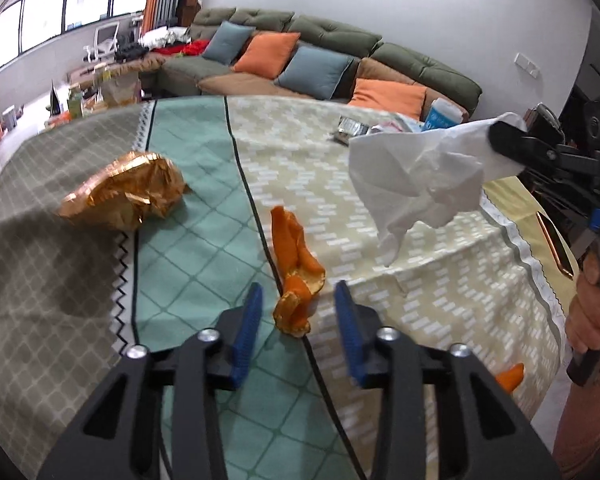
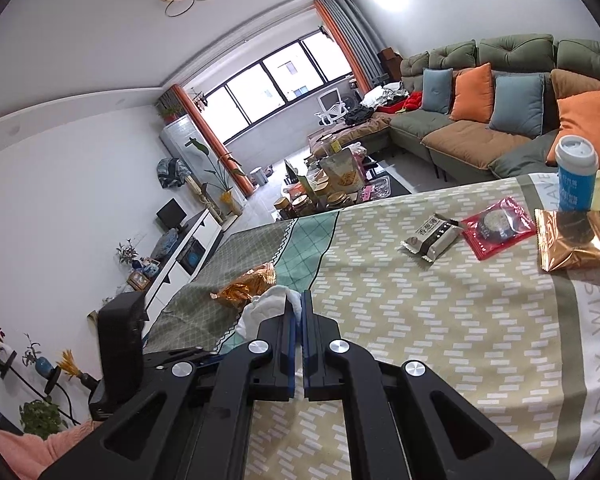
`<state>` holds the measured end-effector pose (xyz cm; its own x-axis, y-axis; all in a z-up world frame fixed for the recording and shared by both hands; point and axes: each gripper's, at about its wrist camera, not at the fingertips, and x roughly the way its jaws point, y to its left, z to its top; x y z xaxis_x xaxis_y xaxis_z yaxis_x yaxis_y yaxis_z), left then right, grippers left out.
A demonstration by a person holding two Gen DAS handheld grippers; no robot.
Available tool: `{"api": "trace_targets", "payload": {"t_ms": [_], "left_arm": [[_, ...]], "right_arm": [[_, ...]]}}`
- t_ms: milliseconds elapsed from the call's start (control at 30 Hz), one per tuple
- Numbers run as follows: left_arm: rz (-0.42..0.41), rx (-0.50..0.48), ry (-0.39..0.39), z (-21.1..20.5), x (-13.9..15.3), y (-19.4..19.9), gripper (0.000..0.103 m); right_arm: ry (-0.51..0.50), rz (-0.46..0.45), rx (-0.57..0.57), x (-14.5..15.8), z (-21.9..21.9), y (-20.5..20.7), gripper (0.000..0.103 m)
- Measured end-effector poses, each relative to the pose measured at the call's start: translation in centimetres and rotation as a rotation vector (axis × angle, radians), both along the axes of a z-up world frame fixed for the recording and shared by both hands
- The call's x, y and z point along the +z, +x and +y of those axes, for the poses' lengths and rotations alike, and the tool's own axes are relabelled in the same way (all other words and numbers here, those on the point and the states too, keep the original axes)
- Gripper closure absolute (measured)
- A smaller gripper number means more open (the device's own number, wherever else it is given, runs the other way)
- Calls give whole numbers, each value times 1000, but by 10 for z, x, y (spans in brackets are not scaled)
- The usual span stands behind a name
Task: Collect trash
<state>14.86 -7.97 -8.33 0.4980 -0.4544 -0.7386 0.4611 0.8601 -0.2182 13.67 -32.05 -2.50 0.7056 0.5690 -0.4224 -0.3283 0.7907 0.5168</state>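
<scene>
Left tool point(image 1: 298, 300): jaws apart, astride orange peel point(image 1: 298, 276) on bench point(image 1: 420, 280), pads not touching it. Right tool point(image 2: 299, 300): closed, pinching white tissue point(image 1: 420, 184) above bench. Gold wrapper point(image 1: 128, 190): lying apart, on bench.

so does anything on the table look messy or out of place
Yes. A torn orange peel lies loose on the tablecloth between the open fingers of the left hand-held gripper, and a crumpled gold wrapper lies beyond it. The right hand-held gripper holds a crumpled white tissue.
</scene>
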Motion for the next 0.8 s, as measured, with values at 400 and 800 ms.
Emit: {"api": "trace_targets", "payload": {"t_ms": [400,800], "left_arm": [[-45,11,-50,16,13,-20,88],[-130,74,-89,64,42,-58,89]], "right_arm": [[28,-15,29,5,15,-2,100],[72,-26,87,8,46,-7,100]]}}
